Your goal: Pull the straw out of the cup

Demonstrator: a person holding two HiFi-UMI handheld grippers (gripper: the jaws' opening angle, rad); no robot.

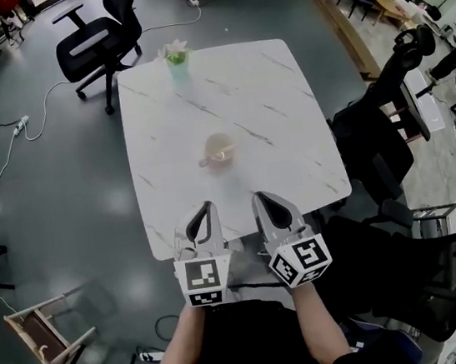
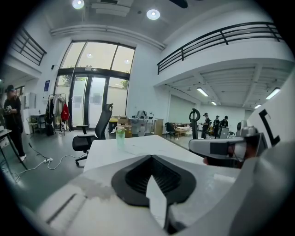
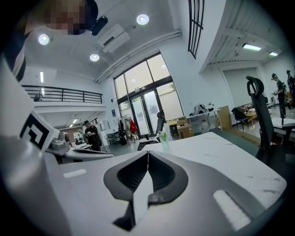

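A tan cup (image 1: 219,149) stands near the middle of the white marble table (image 1: 282,85), and a pale straw (image 1: 207,161) sticks out of it toward the near left. My left gripper (image 1: 206,206) and right gripper (image 1: 260,197) hover side by side over the table's near edge, short of the cup and apart from it. Both point toward the cup. In the left gripper view the jaws meet at the tips of the left gripper (image 2: 151,156) with nothing between them. The right gripper (image 3: 148,152) is likewise shut and empty. Both gripper views have the cup hidden behind the jaws.
A green cup with flowers (image 1: 177,60) stands at the table's far edge and shows in both gripper views as a green cup (image 2: 120,136) (image 3: 163,137). A black office chair (image 1: 98,39) stands beyond the far left corner, and more black chairs (image 1: 381,134) are on the right. A wooden stool (image 1: 47,328) lies at lower left.
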